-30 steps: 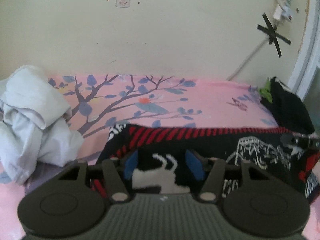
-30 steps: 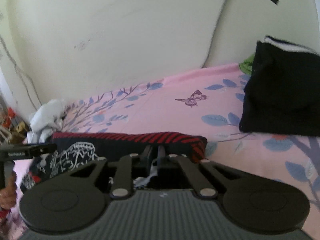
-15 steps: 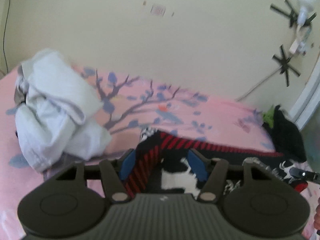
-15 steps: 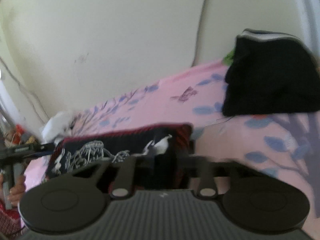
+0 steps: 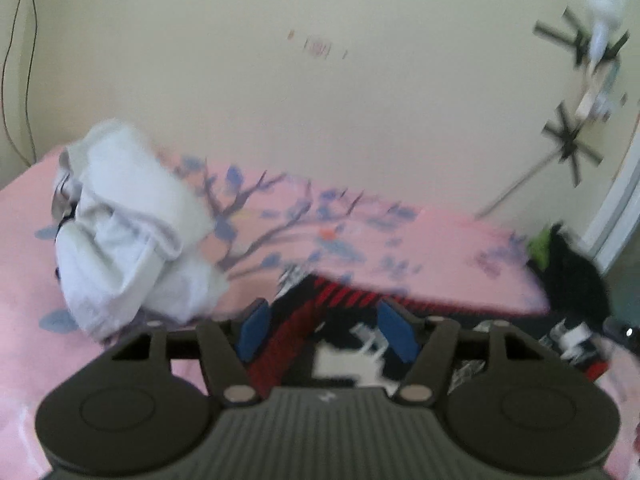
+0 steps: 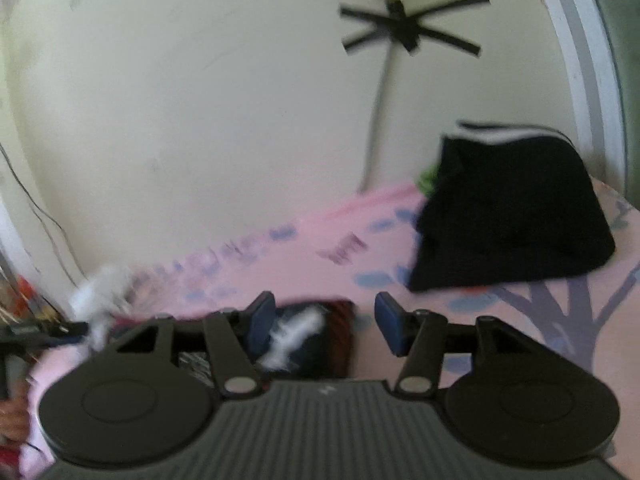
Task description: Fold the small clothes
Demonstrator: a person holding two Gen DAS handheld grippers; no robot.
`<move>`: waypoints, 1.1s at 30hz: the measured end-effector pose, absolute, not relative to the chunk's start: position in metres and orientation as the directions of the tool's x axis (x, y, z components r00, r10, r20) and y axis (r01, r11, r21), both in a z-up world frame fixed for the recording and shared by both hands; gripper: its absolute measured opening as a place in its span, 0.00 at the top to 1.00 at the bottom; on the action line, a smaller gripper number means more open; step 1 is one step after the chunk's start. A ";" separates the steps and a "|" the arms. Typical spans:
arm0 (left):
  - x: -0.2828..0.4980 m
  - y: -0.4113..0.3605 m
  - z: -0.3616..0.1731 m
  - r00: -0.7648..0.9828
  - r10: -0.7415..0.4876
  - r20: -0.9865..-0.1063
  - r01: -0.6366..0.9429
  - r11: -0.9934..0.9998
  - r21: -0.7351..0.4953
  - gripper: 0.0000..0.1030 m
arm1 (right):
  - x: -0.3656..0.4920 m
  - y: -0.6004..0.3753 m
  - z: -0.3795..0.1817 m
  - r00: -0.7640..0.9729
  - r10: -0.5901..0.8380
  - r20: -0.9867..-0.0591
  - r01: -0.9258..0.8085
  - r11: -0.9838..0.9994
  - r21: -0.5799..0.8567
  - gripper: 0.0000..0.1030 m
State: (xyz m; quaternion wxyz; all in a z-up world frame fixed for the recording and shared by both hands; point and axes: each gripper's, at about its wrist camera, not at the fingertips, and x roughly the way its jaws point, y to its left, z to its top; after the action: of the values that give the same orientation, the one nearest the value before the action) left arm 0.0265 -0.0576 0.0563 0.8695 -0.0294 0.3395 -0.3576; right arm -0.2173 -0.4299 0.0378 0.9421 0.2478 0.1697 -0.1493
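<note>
1. Clothes for folding lie on a bed whose pink sheet carries a blue-leafed branch print and runs up to a cream wall.
2. A black garment with red stripes and white print is spread low across the bed, directly in front of both pairs of tongs; in the right wrist view its red-edged end lies between the blue pads.
3. A crumpled white garment is heaped on the bed to the left of it, just beside its striped corner.
4. A dark folded pile with a green scrap behind it sits at the far right of the bed, well apart from the black garment.
5. The left tongs have just been opening; the pads stand apart over the cloth without pressing it.
6. The right tongs have just been opening from closed; the cloth lies loose between the spread pads.
7. Black tape crosses hold a cable to the wall.
</note>
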 end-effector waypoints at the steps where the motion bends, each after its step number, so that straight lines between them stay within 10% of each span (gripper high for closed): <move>1: 0.025 -0.060 0.060 0.507 -0.662 -0.552 0.617 0.726 -0.304 0.31 | -0.218 -0.425 0.044 0.910 -0.176 -0.376 0.338 0.839 0.426 0.49; 10: 0.008 -0.113 0.027 0.411 -0.685 -0.601 0.723 0.647 -0.242 0.26 | -0.184 -0.380 0.015 0.858 -0.096 -0.504 0.292 0.899 0.326 0.48; 33: -0.014 -0.131 0.001 0.461 -0.628 -0.627 0.785 0.618 -0.042 0.00 | -0.200 -0.366 -0.001 0.873 -0.157 -0.462 0.295 0.924 0.243 0.46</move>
State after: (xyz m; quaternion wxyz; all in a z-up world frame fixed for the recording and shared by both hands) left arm -0.0138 -0.1314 0.0010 0.8450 0.1276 0.3081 -0.4180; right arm -0.1999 -0.3659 -0.0012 0.9552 0.1550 0.2229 -0.1182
